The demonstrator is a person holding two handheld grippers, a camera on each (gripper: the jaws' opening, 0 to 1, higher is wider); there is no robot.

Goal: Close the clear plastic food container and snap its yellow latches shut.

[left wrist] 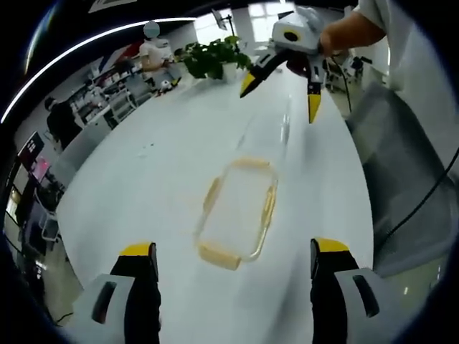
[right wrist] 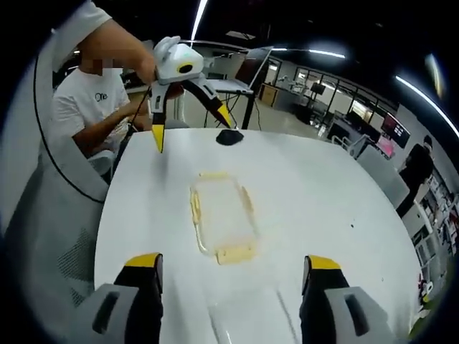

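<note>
A clear plastic container (left wrist: 237, 211) with yellow latches (left wrist: 219, 256) on its rim lies flat on the white table (left wrist: 143, 186), just ahead of my left gripper (left wrist: 235, 251), which is open and holds nothing. Beyond it lies a faint clear lid (left wrist: 276, 125). My right gripper (left wrist: 281, 99) hangs open above the table's far end. In the right gripper view the container (right wrist: 222, 215) sits mid-table, the lid's faint outline (right wrist: 247, 315) lies between the open jaws of my right gripper (right wrist: 233, 261), and my left gripper (right wrist: 192, 130) hovers open past the container.
A small black object (right wrist: 229, 136) lies on the table beyond the container. A grey chair (right wrist: 50, 215) stands at the table's side, with a cable across it. A potted plant (left wrist: 215, 57) stands at the table's far end. People stand in the background.
</note>
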